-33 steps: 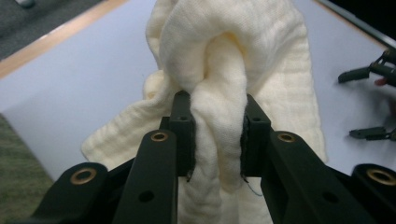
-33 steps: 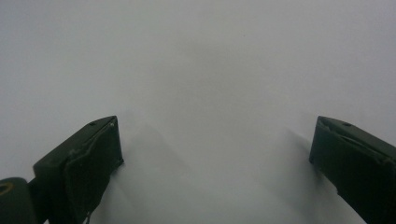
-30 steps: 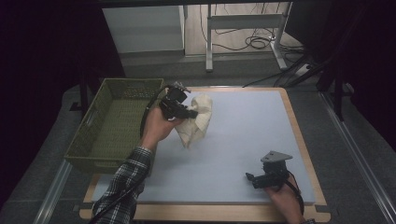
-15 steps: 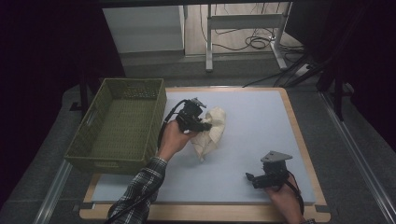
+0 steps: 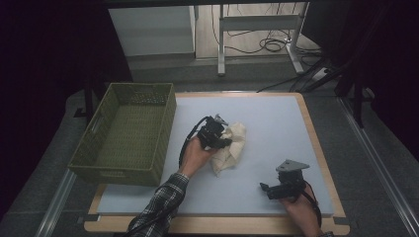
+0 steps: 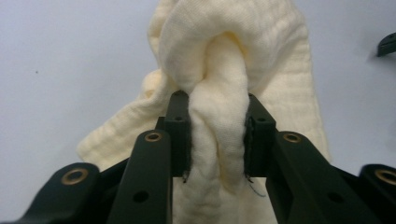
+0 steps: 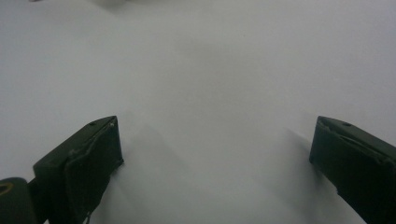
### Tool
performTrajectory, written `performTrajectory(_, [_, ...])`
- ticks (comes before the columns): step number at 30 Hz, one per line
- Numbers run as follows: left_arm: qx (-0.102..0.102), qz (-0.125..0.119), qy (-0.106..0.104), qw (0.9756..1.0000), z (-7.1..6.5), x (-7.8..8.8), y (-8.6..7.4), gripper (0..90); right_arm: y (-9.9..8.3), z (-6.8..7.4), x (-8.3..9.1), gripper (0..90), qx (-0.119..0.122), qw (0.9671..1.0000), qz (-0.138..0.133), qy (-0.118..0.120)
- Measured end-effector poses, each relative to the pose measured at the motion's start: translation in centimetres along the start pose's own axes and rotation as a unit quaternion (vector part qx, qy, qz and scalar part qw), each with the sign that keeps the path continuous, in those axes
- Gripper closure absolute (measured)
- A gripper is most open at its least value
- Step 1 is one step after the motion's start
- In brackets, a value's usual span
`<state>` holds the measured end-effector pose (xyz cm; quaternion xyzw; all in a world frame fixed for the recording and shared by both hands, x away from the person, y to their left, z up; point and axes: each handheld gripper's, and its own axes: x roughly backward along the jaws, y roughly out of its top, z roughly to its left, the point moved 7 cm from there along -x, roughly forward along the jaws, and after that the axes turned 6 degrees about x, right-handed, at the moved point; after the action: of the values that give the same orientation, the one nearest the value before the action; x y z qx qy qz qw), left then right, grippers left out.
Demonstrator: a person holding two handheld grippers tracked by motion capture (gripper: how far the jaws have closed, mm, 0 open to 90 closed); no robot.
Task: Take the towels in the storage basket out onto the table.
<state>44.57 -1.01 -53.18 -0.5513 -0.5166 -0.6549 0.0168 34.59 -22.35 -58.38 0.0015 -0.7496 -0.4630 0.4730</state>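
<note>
My left gripper point(image 6: 217, 133) has just been opening, yet its pads still pinch a bunched fold of the crumpled cream muslin cloth point(image 6: 233, 60). My right gripper point(image 7: 215, 154) gapes empty above the pale blue mat point(image 7: 210, 60).

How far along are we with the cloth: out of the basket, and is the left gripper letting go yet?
Done: the cream cloth lies on the mat, outside the green basket. In hand: the left gripper has its jaws around a bunched fold and has just been opening. Left: release it fully; the right gripper waits open over bare mat.
</note>
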Motion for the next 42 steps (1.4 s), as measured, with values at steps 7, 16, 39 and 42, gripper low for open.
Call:
performTrajectory(7, [-0.001,-0.006,-0.005,1.0000,-0.2,-1.5,-0.5,63.7,0.0,0.0,0.0,2.2,0.000,1.0000,0.001,0.000])
performTrajectory(16, [0.023,-0.035,-0.025,0.9988,-0.4,-1.0,-0.2,35.9,0.0,0.0,0.0,2.2,0.000,1.0000,0.001,0.000])
performTrajectory(39, [0.007,-0.072,0.001,0.9974,-0.2,4.0,-5.7,42.8,0.6,0.7,0.6,33.1,0.011,0.9995,-0.015,0.025])
performTrajectory(42, [0.017,-0.072,-0.017,0.9971,-0.5,3.7,-6.4,42.6,1.4,1.0,0.3,40.1,0.011,0.9988,-0.020,0.044])
